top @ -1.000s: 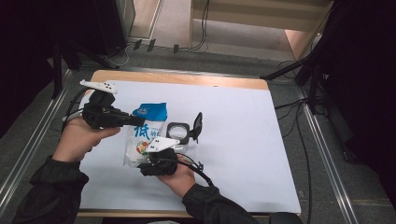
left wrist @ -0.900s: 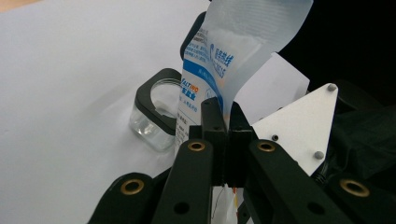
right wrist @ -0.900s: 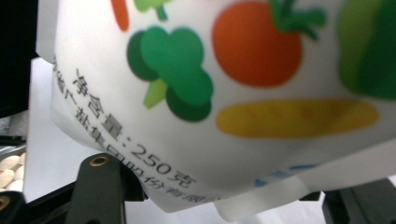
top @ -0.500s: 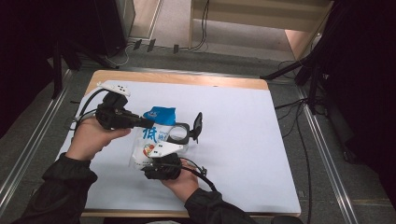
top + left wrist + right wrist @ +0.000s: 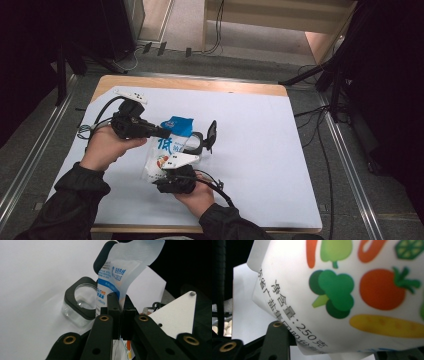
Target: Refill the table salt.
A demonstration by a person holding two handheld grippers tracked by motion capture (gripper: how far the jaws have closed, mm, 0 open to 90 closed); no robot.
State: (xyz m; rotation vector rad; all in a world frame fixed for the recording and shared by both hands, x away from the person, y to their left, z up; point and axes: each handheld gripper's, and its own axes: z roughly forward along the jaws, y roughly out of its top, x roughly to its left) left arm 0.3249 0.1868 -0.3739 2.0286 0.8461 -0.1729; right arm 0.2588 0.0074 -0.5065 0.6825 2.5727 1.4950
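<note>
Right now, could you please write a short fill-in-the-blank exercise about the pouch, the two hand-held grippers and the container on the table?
1. The left hand-held gripper is shut on the top of the ____.
2. The lid of the clear container stands ____.
3. The right hand-held gripper holds the pouch at its ____ end.
4. The printed tomato is ____.

Missing words: pouch; open; bottom; red

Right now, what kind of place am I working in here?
Most likely a lab or recording workspace, not a kitchen: a table covered in plain white sheeting, metal rails along its sides, and loose cables trailing across a grey carpeted floor.
</note>
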